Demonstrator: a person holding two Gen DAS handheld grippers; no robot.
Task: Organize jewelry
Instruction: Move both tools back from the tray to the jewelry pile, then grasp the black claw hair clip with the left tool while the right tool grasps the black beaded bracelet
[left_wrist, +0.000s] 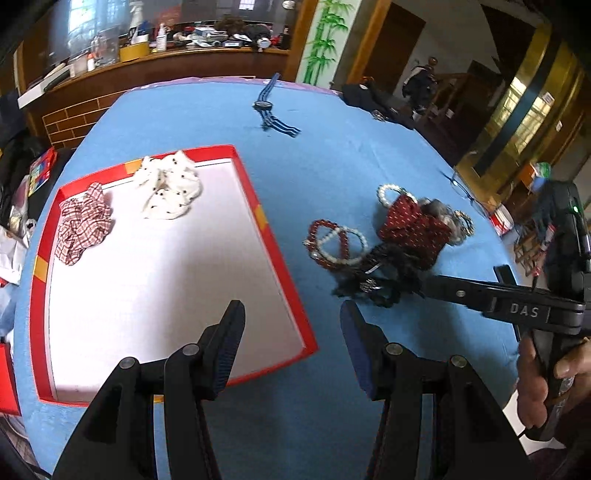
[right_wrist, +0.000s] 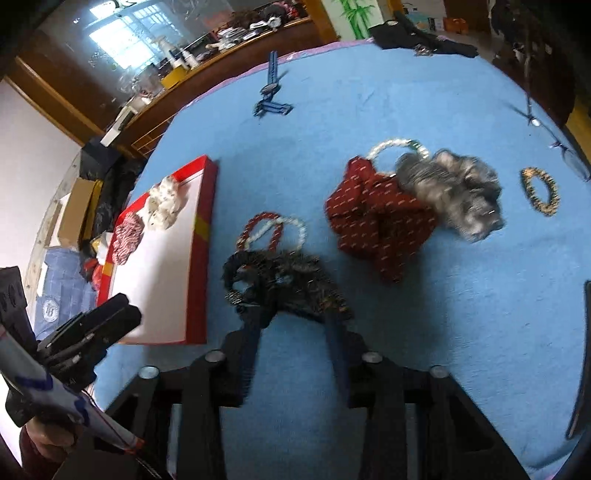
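Right claw (right_wrist: 295, 325) stands with its jaws parted, and its two fingertips reach into the near edge of a black lacy scrunchie (right_wrist: 284, 284) lying on the blue cloth (right_wrist: 461, 332); whether they press on it cannot be told through the blur. Just past the black scrunchie lie a red bead bracelet (right_wrist: 258, 230) and a white pearl bracelet (right_wrist: 291, 230), overlapping each other. Farther right sit a dark red dotted scrunchie (right_wrist: 376, 218) and a grey scrunchie (right_wrist: 454, 192), touching, with a pearl ring (right_wrist: 399, 146) behind them and a brown beaded bracelet (right_wrist: 541, 192) apart on the far right.

Left claw (left_wrist: 291, 332) hovers wide open and holds nothing, above the near right corner of the red tray (left_wrist: 280, 251). Inside the tray's far end rest a red checked scrunchie (left_wrist: 85, 225) and a white dotted scrunchie (left_wrist: 168, 188), side by side. A blue striped watch (left_wrist: 267, 109) lies well beyond.
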